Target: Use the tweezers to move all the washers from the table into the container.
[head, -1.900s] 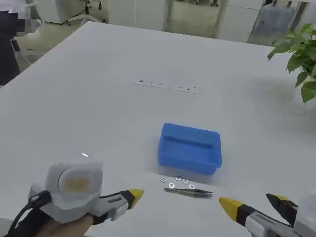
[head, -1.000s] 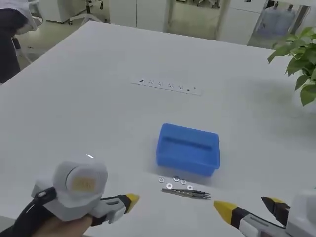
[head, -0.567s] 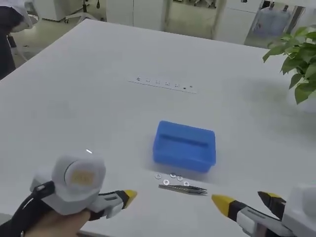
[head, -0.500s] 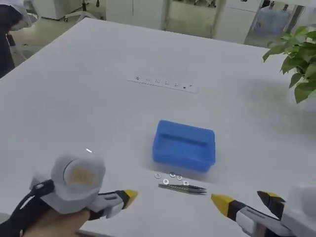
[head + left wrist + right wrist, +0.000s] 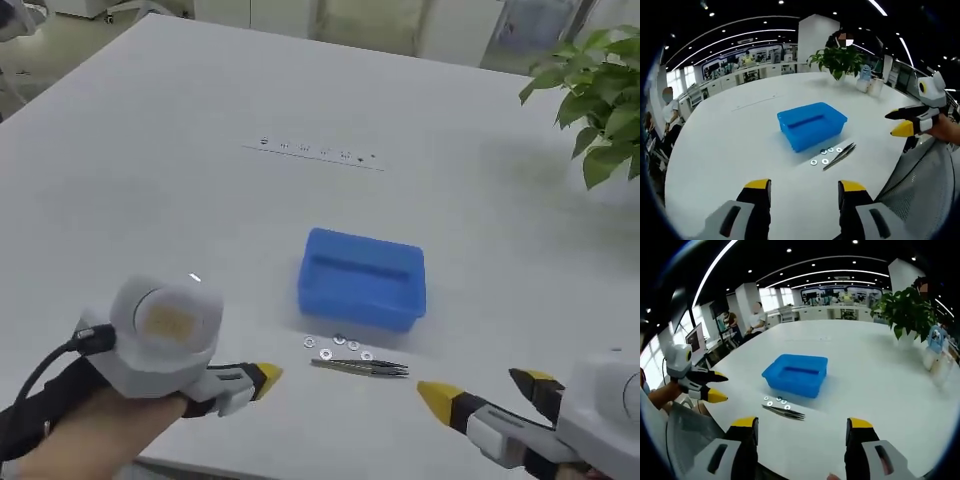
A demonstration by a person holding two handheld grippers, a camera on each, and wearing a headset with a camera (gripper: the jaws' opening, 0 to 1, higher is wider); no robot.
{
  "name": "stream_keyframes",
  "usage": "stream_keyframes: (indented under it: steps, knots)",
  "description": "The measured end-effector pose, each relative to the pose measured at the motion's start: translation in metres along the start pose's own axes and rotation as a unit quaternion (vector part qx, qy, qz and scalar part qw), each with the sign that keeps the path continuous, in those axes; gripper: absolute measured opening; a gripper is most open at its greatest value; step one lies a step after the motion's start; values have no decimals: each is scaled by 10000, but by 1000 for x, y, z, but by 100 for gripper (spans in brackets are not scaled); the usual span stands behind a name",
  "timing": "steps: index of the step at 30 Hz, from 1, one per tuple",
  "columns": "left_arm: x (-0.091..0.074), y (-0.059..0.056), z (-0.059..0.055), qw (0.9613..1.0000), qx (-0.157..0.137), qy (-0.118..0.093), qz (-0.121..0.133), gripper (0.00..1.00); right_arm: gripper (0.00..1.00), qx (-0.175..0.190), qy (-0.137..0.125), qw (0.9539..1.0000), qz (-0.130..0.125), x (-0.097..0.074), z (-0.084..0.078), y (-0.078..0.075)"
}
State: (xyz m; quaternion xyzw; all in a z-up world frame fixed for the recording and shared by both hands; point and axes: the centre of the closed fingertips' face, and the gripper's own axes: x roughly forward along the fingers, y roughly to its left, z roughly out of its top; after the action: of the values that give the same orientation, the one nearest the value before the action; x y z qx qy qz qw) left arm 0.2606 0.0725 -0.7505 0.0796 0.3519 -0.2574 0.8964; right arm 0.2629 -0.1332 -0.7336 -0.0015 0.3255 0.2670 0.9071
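Right now both grippers are wide open and hold nothing. The left gripper (image 5: pixel 805 186) hangs by the near edge of the white worktop (image 5: pixel 180 200). The right gripper (image 5: pixel 482 388) hangs well apart from it. The tweezers (image 5: pixel 360 367) lie flat on the worktop, between the two grippers and a bit ahead of them. The small washers (image 5: pixel 338 347) lie in a little bunch just past the tweezers. The blue container (image 5: pixel 360 305) sits just behind the washers, farther from the grippers. A green plant (image 5: pixel 595 90) stands far off past the right gripper.
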Motion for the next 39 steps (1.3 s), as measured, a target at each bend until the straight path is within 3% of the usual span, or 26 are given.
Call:
stream_keyframes:
  steps: [5,9,10,14,16,21,23,27,31,34,36,39]
  knots:
    - [22,-16,8,9978,275,71,-592,34,70,-39,53,10000,16,1,-2,0]
    - [41,-31,12,9938,539,113,-966,23,69,22,135,9999,74,4,-5,1]
    - [45,-35,11,9908,789,161,-1085,21,69,35,151,9999,77,4,-5,1]
    - [66,-42,6,9856,1111,254,-1247,19,69,53,210,9997,80,4,-8,1]
    - [75,-40,2,9853,1155,382,-1199,20,69,74,209,9997,81,5,-8,0]
    - [91,-43,-7,9799,1348,555,-1361,14,69,172,223,9996,76,5,-9,-1]
    - [95,-44,-13,9763,1413,743,-1462,12,69,195,222,9995,82,6,-8,-2]
    - [97,-46,-12,9738,1562,723,-1484,8,69,197,194,9996,82,8,-7,-1]
    - [105,-44,-12,9681,1877,759,-1477,1,68,236,173,9994,189,14,-5,5]
    - [102,-48,-12,9627,2025,779,-1614,0,68,73,197,9995,230,19,-3,10]
    - [97,-52,-9,9581,2218,666,-1686,0,68,38,184,9993,338,22,0,16]
    - [87,-57,-3,9527,2447,535,-1723,0,62,-374,265,9974,554,28,2,24]
